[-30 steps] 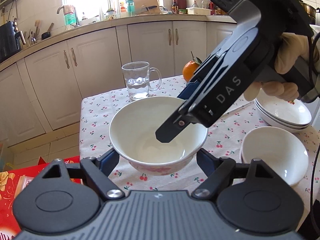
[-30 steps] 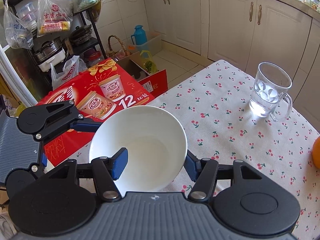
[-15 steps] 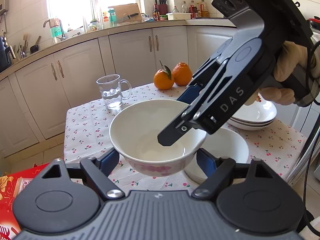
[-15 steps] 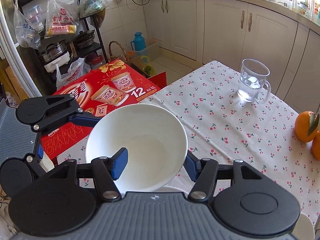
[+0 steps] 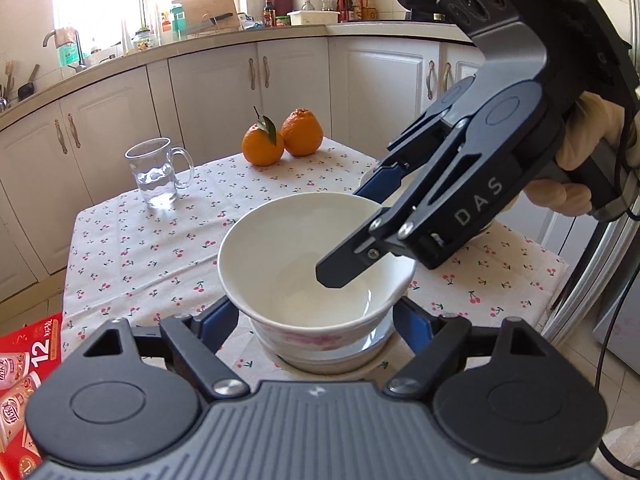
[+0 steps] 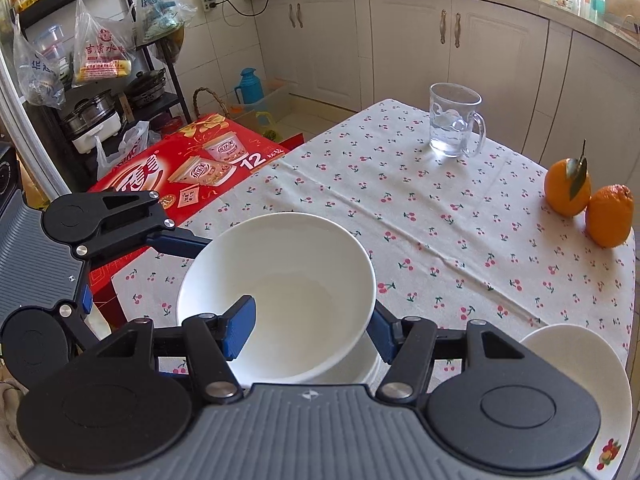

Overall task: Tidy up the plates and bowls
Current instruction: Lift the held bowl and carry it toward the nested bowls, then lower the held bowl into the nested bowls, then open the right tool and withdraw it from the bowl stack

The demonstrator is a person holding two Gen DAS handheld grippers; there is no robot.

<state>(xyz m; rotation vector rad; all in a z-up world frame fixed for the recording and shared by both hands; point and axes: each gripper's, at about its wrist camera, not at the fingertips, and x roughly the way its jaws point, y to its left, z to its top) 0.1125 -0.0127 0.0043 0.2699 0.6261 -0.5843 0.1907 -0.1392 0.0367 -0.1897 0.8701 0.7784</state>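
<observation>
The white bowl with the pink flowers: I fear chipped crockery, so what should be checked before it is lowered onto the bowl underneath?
1. Right gripper pinches the white bowl's rim, one finger inside, one outside: ok.
2. Left gripper cradles the bowl's sides: pads at both flanks, contact cannot tell.
3. Carried bowl empty: ok.
4. Lower bowl directly underneath and centred: roughly ok; its inside is hidden.
5. Carried bowl level: slightly tilted in the left wrist view, not ok.
6. Plate stack, glass mug and oranges clear of the path: ok.
</observation>
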